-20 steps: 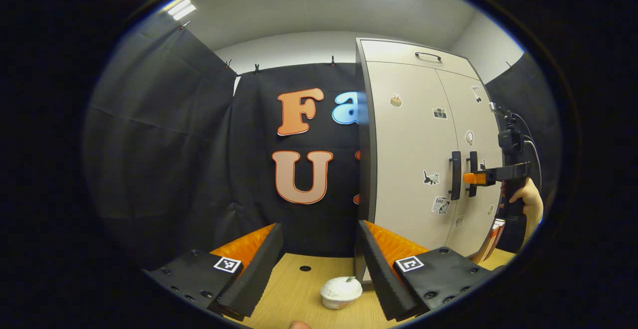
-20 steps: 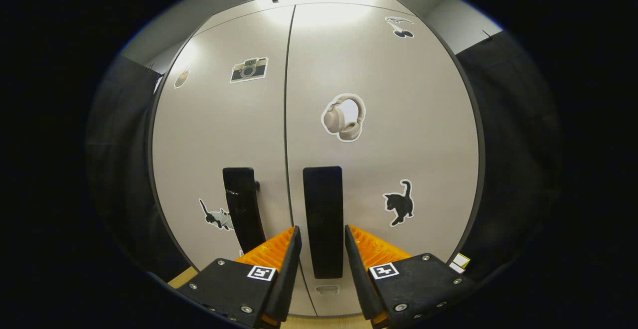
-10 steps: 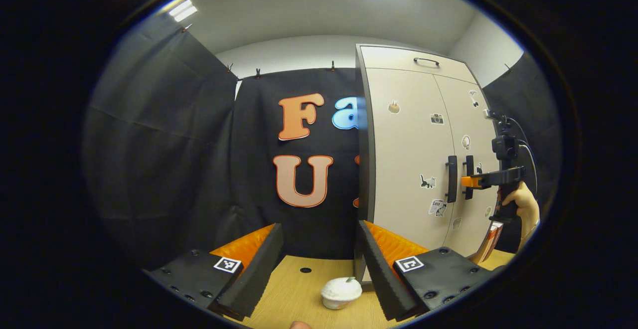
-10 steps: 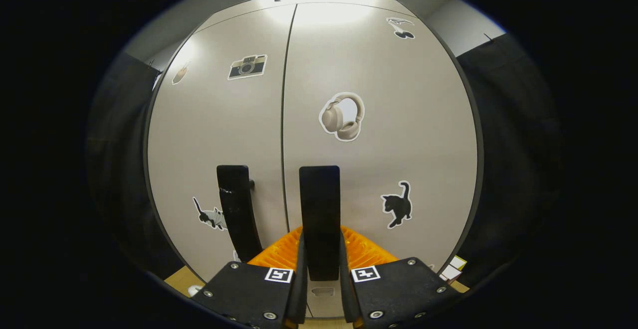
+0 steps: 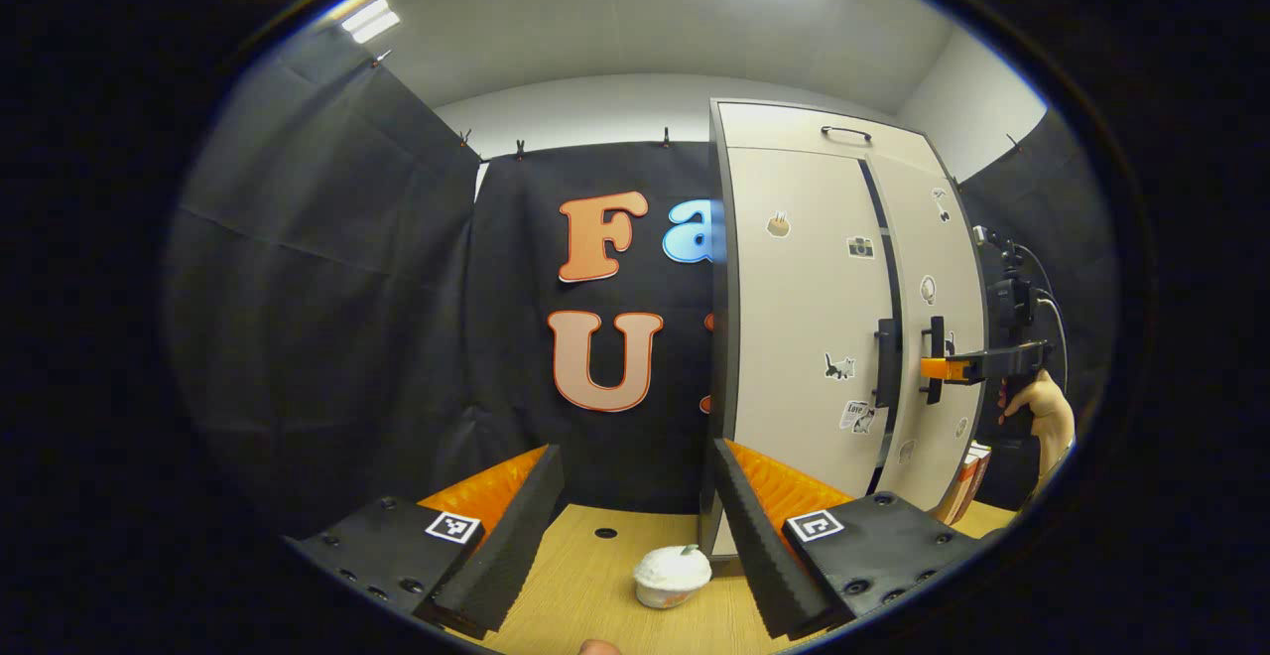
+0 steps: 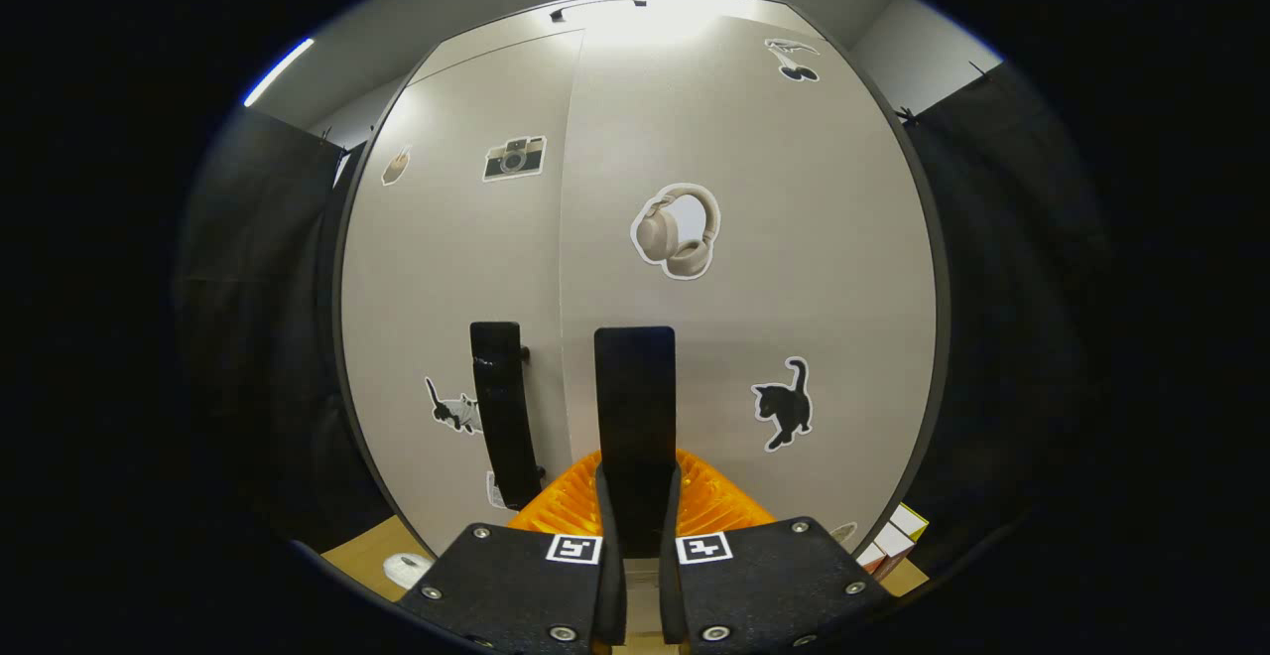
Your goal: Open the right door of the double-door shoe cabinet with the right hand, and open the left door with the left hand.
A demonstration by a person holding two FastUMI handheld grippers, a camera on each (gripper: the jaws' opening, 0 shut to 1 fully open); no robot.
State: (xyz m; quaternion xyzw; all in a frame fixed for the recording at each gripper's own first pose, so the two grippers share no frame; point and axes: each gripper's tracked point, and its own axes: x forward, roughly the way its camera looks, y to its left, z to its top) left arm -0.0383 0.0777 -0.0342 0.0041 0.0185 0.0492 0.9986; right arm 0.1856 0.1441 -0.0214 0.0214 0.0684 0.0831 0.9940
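My right claw is clamped on the right door's handle, both fingers pressed against that black bar, low in the middle of the right gripper view. The right door is swung out a little from the left door, so there's a step along the seam between them. In the left gripper view the shoe cabinet stands in the right half of the frame, and you can see a dark gap running down between the two doors, with my right claw on the handle and my hand behind it at the far right edge. The left door's handle sits just left of the one I'm holding, untouched. My left claw is spread wide, pinching nothing, hanging over the wooden bench at the bottom. A small white cup sits on the bench between its fingers, near the cabinet's bottom corner.
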